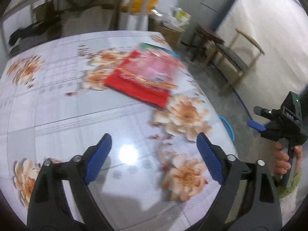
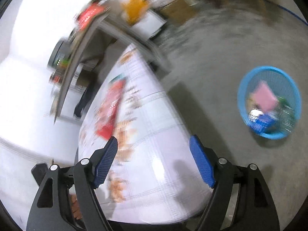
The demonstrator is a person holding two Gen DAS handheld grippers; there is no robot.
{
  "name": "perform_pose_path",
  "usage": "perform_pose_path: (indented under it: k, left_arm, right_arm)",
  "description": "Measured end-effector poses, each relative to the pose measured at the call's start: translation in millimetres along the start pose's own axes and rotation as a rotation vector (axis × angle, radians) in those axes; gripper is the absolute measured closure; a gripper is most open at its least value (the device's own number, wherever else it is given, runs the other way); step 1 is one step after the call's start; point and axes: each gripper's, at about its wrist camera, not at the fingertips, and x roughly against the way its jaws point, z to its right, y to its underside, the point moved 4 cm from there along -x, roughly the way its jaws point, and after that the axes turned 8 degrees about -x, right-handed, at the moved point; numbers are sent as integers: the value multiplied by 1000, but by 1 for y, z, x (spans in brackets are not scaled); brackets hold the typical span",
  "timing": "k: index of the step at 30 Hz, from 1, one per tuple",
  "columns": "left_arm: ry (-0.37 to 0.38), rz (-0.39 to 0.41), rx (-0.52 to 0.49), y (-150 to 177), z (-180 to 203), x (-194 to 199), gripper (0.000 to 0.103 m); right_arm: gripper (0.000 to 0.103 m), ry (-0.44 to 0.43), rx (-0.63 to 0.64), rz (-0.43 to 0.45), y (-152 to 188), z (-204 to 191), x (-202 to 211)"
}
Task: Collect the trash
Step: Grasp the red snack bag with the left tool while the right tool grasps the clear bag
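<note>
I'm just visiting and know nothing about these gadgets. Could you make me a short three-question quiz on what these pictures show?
1. True or false: the left gripper holds the red packet.
2. Where does the blue basket stand? A) on the table B) on the floor C) on a chair
3. Fill in: the red packet lies on the flowered ____.

Key:
1. False. Its fingers stand apart with nothing between them.
2. B. It stands on the floor beside the table and already holds some trash.
3. table

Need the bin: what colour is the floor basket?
Bright blue basket, clearest in the right wrist view.
</note>
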Motion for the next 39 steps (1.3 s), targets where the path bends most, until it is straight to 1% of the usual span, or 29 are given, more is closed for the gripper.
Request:
perform_pose_path:
  k: [1,3,4,6,7,9,11,12,13,15,16,17,18,19,20,23,24,26,27,30,31,33,38,39]
  left_arm:
    - [5,5,35,-2,-11,1,26]
    - [7,14,76,-8,-24,0,34]
    - [6,20,95,-14,-34,0,36]
    - [-1,33,122,-27,-50,-4,45]
    - [-4,34,132,-38,-58,-8,47]
    - [-14,15,152,-56,-71,-21,56]
    - [-30,-4,181,-79,-86,-42,65]
    - [-35,-5,186,-85,-91,-47,66]
    - [-38,-18,176,-97,-95,-62,66]
    - [-47,-55,155,-105,-98,-83,72]
    - [-53,-86,149,-108,-99,-98,75]
    - [-56,-115,151,-107,-100,-110,80]
    - [-57,-138,155,-105,-101,-117,83]
    - [-52,-164,166,-100,-101,-124,85]
    - [-58,-144,161,-98,-100,-123,86]
    - [-28,-159,150,-86,-92,-118,91]
    - [-28,-161,145,-84,-91,-117,95]
    - [-24,-168,133,-75,-88,-112,97]
    - [-23,-170,129,-71,-87,-110,99]
    - [-10,-184,124,-57,-79,-101,101]
    - [13,-192,120,-50,-75,-97,101]
    - [28,-196,111,-37,-69,-89,101]
    - [121,-200,134,14,-60,-56,101]
    - [135,-203,138,22,-58,-51,101]
  right_arm:
    - [28,-8,29,-30,-2,-18,-17]
    - [28,-16,62,-64,-6,-43,-42]
    - [28,-15,66,-75,-9,-52,-53]
    - [28,0,64,-91,-17,-67,-77]
    - [28,18,71,-80,-25,-76,-92]
    - [28,73,85,-45,-35,-85,-107]
    - [31,120,102,-14,-46,-93,-124]
    - [31,139,110,-4,-52,-95,-130]
    - [33,162,122,7,-57,-97,-137]
    - [36,202,149,13,-63,-102,-151]
    - [41,221,157,8,-66,-102,-158]
    - [46,240,166,-6,-66,-102,-166]
    - [49,242,174,-18,-66,-103,-171]
    - [54,241,182,-26,-64,-103,-175]
    - [58,248,199,-32,-61,-104,-179]
    - [65,278,248,-26,-55,-107,-183]
    - [68,287,268,-26,-53,-109,-184]
    - [73,300,297,-39,-48,-112,-185]
    - [74,305,310,-43,-46,-113,-186]
    - [77,307,341,-63,-35,-116,-186]
    - [81,300,350,-81,-30,-117,-187]
    - [81,301,385,-90,-18,-118,-183]
    - [82,272,473,-140,18,-115,-167]
    - [82,271,504,-152,30,-114,-162]
